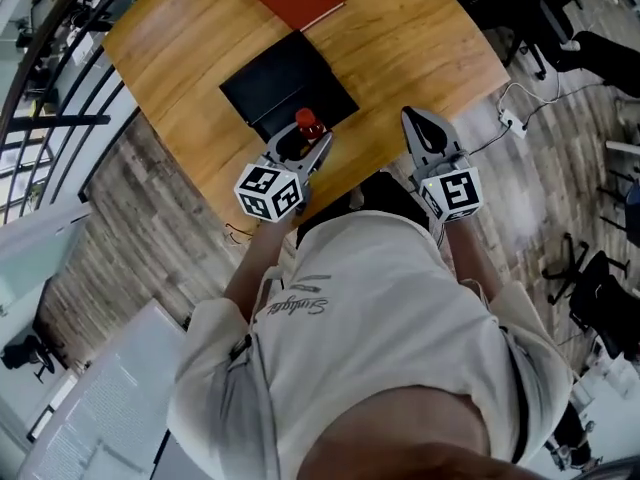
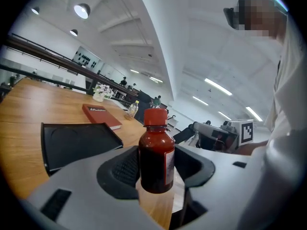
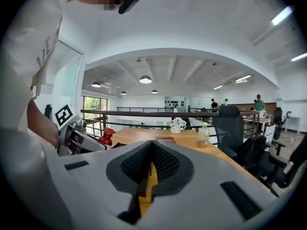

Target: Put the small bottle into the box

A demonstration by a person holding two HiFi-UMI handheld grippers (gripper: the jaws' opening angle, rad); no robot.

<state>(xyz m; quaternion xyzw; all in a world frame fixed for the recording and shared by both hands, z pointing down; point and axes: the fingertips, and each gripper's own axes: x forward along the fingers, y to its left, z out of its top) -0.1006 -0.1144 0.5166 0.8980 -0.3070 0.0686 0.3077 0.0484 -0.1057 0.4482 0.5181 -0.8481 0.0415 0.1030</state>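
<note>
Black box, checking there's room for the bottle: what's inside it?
Only its bare black floor shows inside the box. The left gripper, shut on the small bottle, covers its near edge.

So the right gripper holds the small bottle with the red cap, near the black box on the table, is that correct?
Not the right one: the left gripper holds the small bottle with the red cap, near the black box on the table. The left gripper view shows it between those jaws; the right gripper is shut and empty.
</note>
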